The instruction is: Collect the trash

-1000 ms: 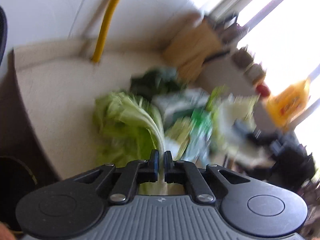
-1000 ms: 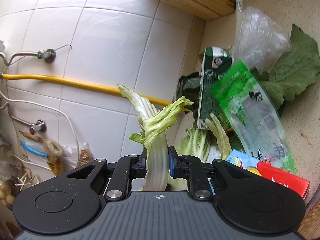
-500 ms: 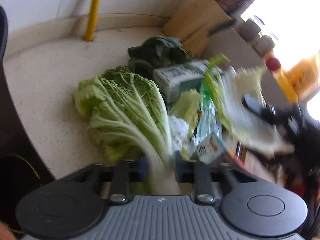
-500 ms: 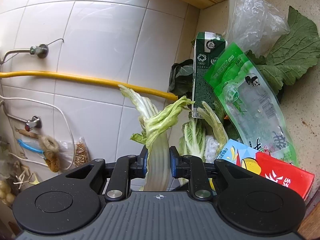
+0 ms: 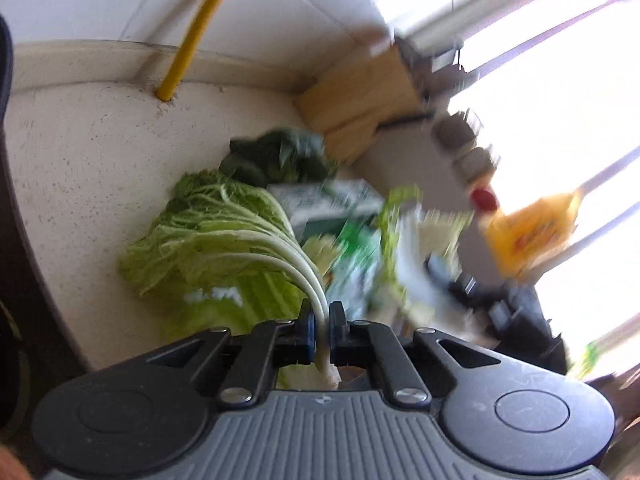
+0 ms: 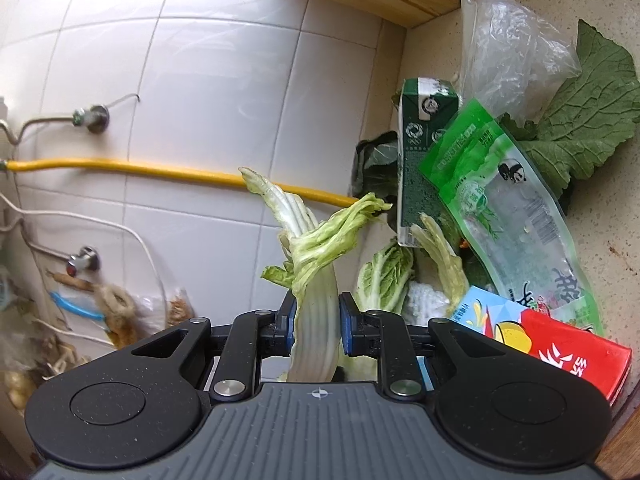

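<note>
Window [image 5: 560, 92] glare, left-view motion blur

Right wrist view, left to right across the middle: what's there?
Yellow pipe → cabbage stalk in the right gripper → green carton → green plastic pouch → big green leaf.

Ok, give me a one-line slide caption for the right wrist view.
Right gripper shut on a wilted cabbage stalk, lifted before the tiled wall, beside leaves and packaging littering the counter.

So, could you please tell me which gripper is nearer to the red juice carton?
Right. The right gripper, shut on a cabbage stalk, has the red juice carton just beside it; the left gripper grips a cabbage leaf farther off.
</note>
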A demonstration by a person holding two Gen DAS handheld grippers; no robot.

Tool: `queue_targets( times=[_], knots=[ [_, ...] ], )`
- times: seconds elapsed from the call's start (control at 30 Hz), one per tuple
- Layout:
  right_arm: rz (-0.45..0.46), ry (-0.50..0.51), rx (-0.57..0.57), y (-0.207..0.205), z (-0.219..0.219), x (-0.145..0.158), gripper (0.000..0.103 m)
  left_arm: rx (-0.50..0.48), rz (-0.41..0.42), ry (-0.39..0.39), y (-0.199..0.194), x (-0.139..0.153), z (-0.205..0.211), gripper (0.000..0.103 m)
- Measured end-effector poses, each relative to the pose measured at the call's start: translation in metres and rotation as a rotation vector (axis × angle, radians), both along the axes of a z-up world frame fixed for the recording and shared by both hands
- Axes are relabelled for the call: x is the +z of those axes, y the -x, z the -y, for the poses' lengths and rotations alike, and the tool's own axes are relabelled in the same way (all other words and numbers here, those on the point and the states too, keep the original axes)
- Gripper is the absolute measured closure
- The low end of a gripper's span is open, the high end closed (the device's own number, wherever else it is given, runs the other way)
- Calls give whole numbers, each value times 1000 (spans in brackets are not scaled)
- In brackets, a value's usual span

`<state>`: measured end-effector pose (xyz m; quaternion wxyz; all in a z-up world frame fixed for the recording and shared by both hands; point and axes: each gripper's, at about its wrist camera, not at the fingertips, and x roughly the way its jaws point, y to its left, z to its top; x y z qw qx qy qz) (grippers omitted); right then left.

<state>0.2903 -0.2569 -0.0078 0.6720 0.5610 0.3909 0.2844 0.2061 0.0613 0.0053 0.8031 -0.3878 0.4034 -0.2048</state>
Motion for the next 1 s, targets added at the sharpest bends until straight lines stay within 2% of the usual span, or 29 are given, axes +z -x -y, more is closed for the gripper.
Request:
queue_targets(
  times=[0.03,0.43,0.63,0.93,1.0],
  knots=[
    [3,-2,-3,0,1,1,74,20,11,25,1,2,-5,99],
    [67,-48,15,-11,-6,23,75,129,194,87,4,48,-27,99],
    [98,-58,19,-10,-9,35,75,137,289,130,2,77,-29,99],
    [146,-61,23,-14,-7,50,75,154,347,126,-3,106,-28,99],
    [150,-65,24,-15,-8,51,75,151,364,148,-7,112,-29,99]
  ],
)
